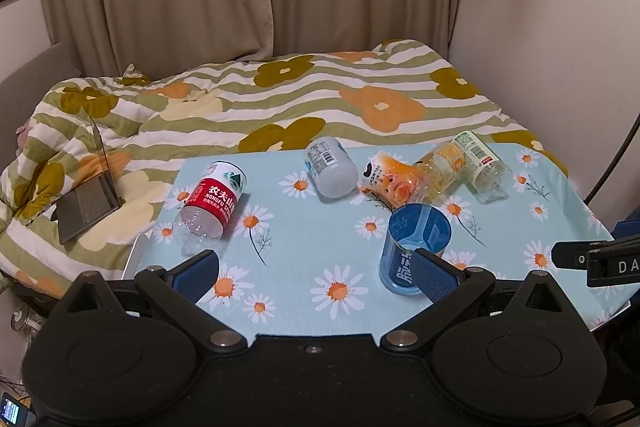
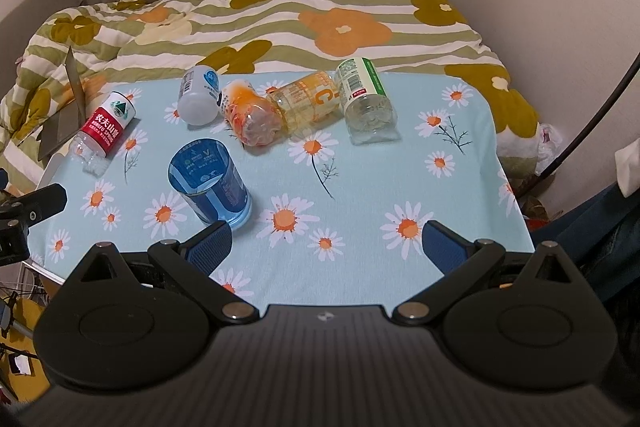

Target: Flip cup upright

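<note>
The blue cup (image 2: pixel 210 183) stands mouth-up on the near worktop (image 2: pixel 360 187), apparently already upright. Both the left tool (image 1: pixel 316 271) and right tool (image 2: pixel 326 247) gape wide, holding nothing. Back them away gently, without nudging the cup.

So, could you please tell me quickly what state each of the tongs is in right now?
Left tongs: open, holding nothing; the upright blue cup stands just beyond one finger.
Right tongs: open, holding nothing.
</note>
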`<state>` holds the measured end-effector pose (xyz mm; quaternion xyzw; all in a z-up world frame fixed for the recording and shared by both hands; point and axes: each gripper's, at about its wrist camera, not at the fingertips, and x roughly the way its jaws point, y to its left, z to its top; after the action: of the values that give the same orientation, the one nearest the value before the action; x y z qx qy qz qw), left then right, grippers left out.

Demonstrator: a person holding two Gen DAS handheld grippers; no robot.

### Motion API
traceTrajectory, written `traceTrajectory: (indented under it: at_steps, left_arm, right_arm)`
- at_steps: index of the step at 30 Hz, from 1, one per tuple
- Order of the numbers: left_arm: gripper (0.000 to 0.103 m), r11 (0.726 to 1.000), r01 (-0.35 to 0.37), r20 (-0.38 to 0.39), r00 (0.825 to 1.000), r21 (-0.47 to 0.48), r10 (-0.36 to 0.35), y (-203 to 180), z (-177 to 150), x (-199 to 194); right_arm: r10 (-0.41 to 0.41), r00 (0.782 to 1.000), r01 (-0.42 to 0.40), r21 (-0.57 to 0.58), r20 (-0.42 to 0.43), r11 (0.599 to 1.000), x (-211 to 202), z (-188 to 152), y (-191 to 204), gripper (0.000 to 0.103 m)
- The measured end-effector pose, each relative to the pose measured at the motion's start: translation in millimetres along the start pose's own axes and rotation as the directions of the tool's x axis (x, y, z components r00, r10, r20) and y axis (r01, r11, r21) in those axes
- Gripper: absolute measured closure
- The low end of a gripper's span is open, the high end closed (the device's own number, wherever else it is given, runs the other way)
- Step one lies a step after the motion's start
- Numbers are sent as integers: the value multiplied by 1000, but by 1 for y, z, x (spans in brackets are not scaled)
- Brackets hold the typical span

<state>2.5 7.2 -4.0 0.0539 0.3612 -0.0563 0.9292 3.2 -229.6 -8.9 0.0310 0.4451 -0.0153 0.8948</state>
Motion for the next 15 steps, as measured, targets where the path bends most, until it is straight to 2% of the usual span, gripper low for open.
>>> traceTrajectory:
  at_steps: [15]
  left_arm:
    - [0, 1000, -7, 13, 1000, 6, 7, -1, 4, -1]
  right_arm:
    - [-3, 1000, 3, 3, 3, 1000, 0, 2, -4, 0]
